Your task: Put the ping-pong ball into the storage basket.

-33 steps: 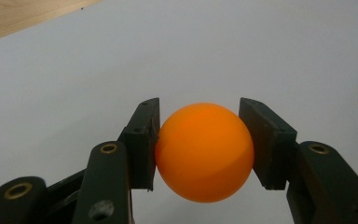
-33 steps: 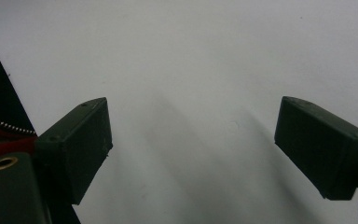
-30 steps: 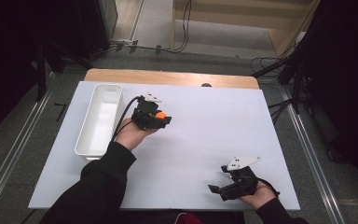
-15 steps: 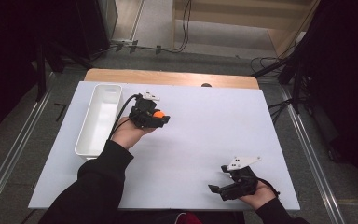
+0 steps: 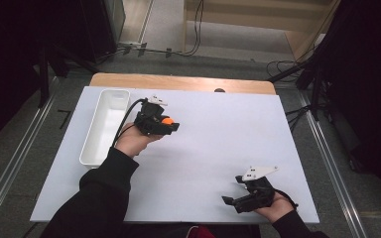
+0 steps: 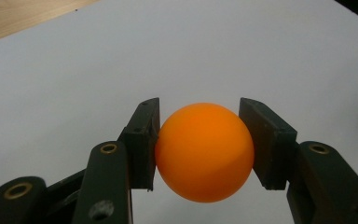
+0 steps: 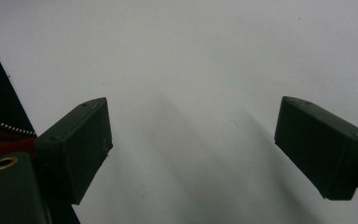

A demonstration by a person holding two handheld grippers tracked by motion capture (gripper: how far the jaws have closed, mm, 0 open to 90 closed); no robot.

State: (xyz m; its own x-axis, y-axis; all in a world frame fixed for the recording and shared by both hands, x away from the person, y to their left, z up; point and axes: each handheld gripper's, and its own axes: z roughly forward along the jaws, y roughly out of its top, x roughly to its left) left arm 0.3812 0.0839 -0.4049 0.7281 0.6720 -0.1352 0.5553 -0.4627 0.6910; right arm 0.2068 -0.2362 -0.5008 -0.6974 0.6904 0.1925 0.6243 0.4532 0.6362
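Note:
An orange ball [image 6: 204, 151] sits pinched between the two black jaws of my left gripper [image 6: 199, 140], both pads pressing on its sides. From above, that left gripper [image 5: 167, 124] is held over the white table's left half with the orange ball [image 5: 166, 120] at its tip, just right of a white tray [image 5: 105, 125]. My right gripper [image 5: 234, 202] rests near the table's front right edge. In the right gripper view its jaws stand wide apart, and my right gripper [image 7: 193, 149] has nothing but bare white table between them.
The long white tray lies lengthwise along the table's left side. A wooden strip [image 5: 178, 83] runs along the far edge of the white table top [image 5: 228, 134]. Cables and dark stands sit on the floor beyond the table.
My left gripper with the orange ball has shifted slightly left toward the tray. The right gripper has stayed put.

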